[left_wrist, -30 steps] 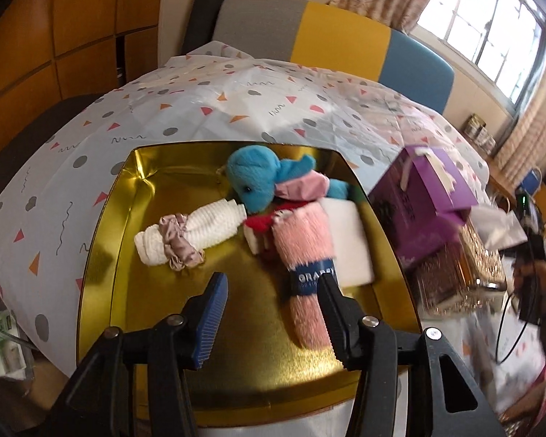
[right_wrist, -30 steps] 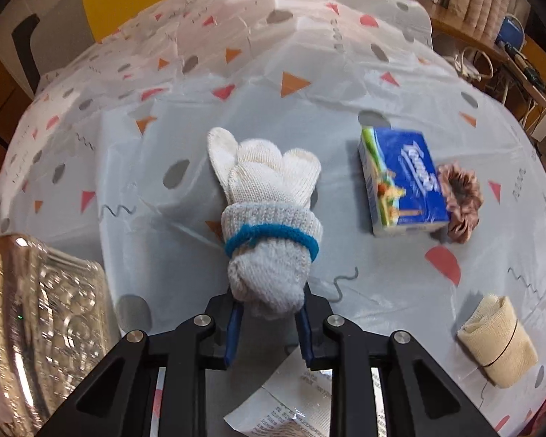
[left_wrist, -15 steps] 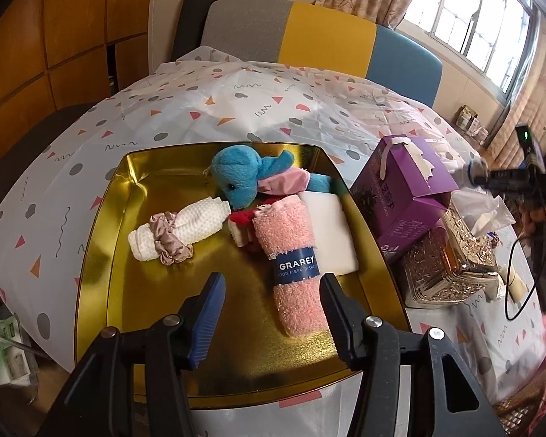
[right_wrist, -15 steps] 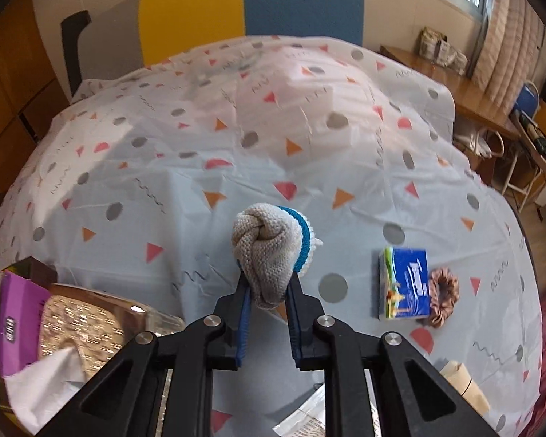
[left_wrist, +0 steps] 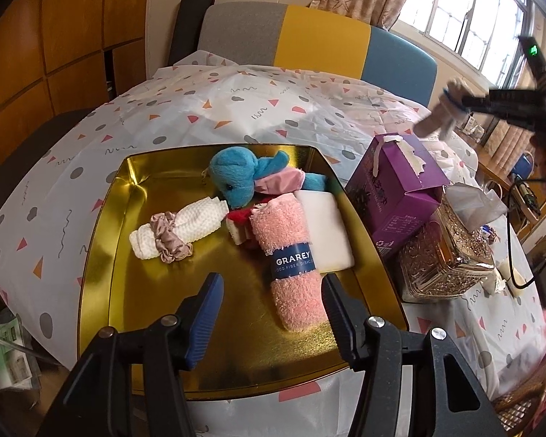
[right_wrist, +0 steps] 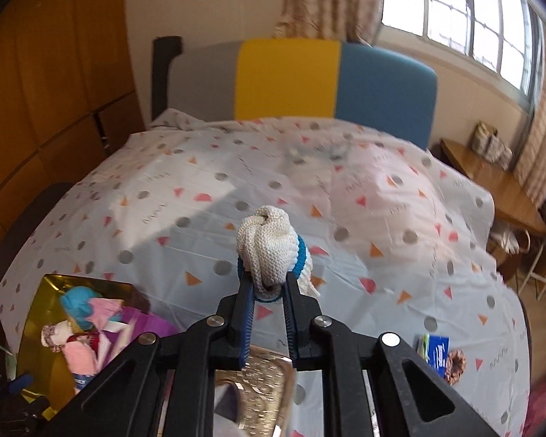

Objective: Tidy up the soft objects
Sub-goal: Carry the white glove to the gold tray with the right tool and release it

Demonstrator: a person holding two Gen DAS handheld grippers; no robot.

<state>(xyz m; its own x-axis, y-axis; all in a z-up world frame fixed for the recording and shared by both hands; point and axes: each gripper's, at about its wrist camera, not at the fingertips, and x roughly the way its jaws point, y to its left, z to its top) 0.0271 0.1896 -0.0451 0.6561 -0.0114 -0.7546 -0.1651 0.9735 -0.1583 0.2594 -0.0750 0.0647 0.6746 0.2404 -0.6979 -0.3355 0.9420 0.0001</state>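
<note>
Right gripper clamps the rolled knit glove in the air above the patterned tablecloth.
Left gripper hovers open, empty, over the gold tray, which contains a blue plush toy, pink towel roll, white roll with scrunchie and white pad; purple box just beside the tray.

Purple carton against glittery tissue box; tricolour chair behind.

A patterned tablecloth covers the table, bearing a gold tray, purple box and glittery tissue box.
</note>
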